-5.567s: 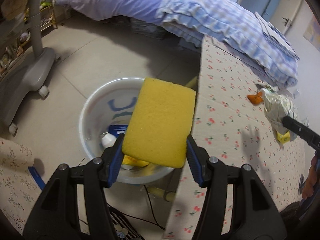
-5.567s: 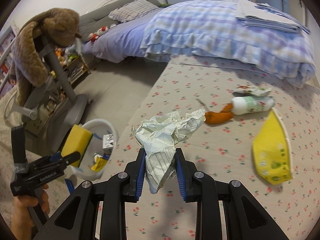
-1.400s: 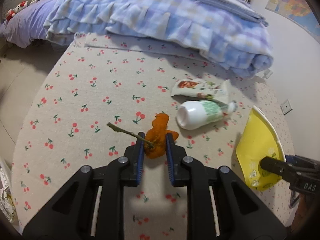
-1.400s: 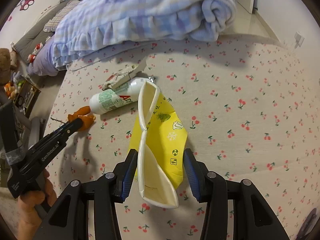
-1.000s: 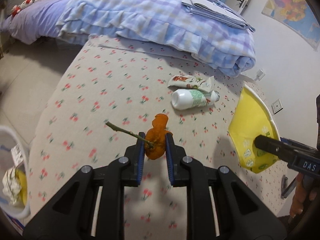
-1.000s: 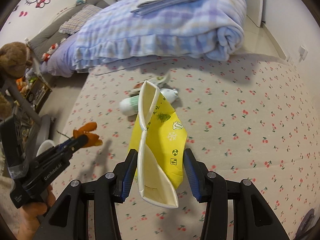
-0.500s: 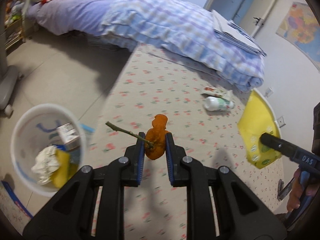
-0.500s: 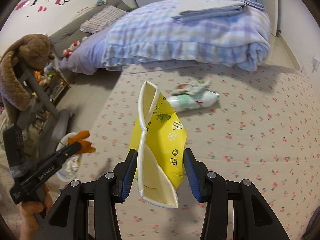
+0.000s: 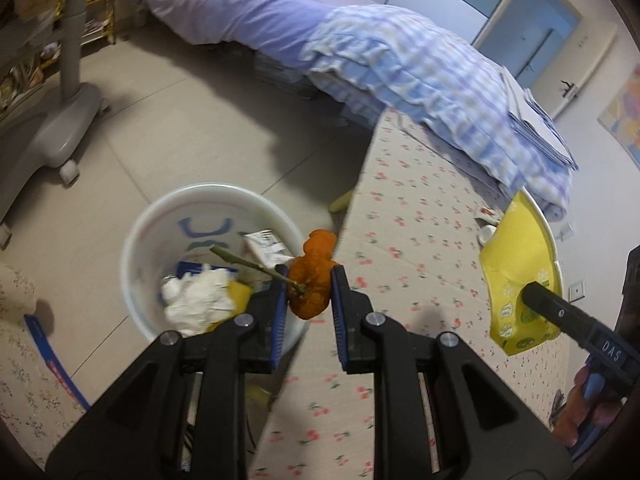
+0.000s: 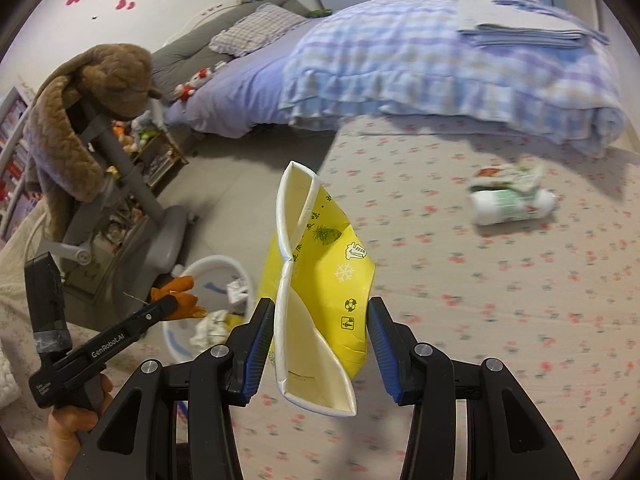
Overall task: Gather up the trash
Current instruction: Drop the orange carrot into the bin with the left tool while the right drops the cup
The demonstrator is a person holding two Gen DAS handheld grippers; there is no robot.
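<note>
My left gripper (image 9: 308, 292) is shut on an orange peel (image 9: 314, 276) with a green stem. It holds the peel over the near rim of the white trash bucket (image 9: 140, 236) on the floor. The bucket holds crumpled paper (image 9: 198, 300), a yellow sponge and other scraps. My right gripper (image 10: 320, 344) is shut on a crushed yellow paper cup (image 10: 320, 280), held above the cherry-print mattress (image 10: 500, 320). The cup also shows in the left wrist view (image 9: 516, 276). A white bottle (image 10: 512, 206) and a wrapper (image 10: 508, 174) lie on the mattress.
A folded blue checked quilt (image 10: 440, 68) lies at the far end of the mattress. A grey wheeled stand (image 9: 52, 128) with a brown plush toy (image 10: 88, 120) stands on the floor left of the bucket. A purple bed (image 9: 240, 4) is behind.
My left gripper has swung left with the peel, from over the mattress to over the bucket's rim. My right gripper has followed leftward with the yellow cup.
</note>
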